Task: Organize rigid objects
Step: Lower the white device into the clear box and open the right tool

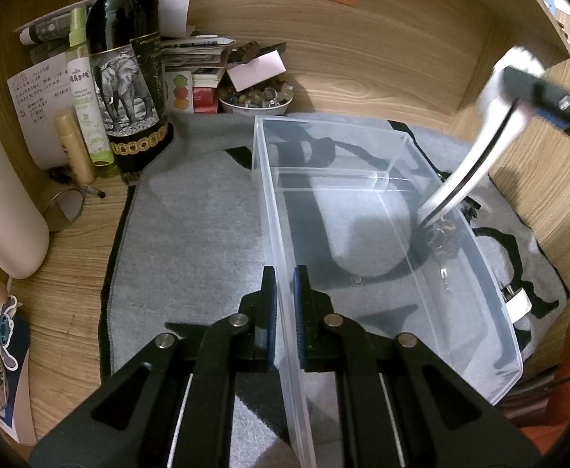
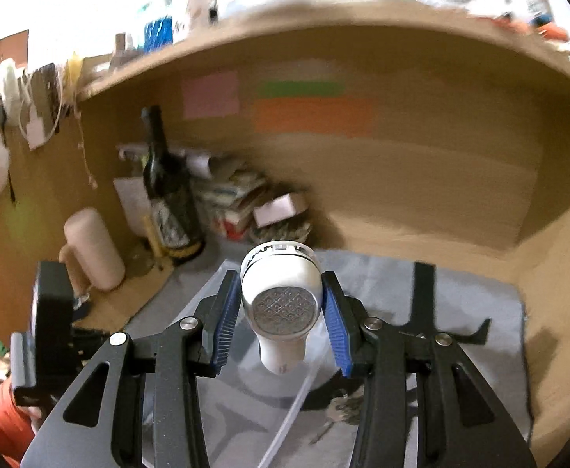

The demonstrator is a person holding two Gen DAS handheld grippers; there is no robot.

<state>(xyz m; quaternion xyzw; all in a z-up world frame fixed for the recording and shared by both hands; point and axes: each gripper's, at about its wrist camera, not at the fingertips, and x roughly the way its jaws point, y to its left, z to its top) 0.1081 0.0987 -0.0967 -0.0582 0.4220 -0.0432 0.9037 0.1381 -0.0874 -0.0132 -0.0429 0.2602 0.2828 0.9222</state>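
Note:
A clear plastic box [image 1: 268,195] stands on a grey cloth [image 1: 191,234]. My left gripper [image 1: 285,273] is shut on the box's left wall near its front corner, one pad on each side of it. My right gripper [image 2: 281,275] is shut on a white fabric shaver [image 2: 281,296] with a round metal mesh head, squeezing it between the blue pads. In the left wrist view the right gripper [image 1: 519,82] holds the shaver [image 1: 476,163] tilted above the box's right rim. A bunch of keys [image 1: 443,234] lies by that right wall; I cannot tell whether inside or outside.
A dark wine bottle [image 1: 128,78], a green spray bottle [image 1: 86,109] and a bowl of stones [image 1: 255,99] stand at the back left. A white plug [image 1: 517,300] lies on the cloth right of the box. Wooden walls close the desk behind and to the right.

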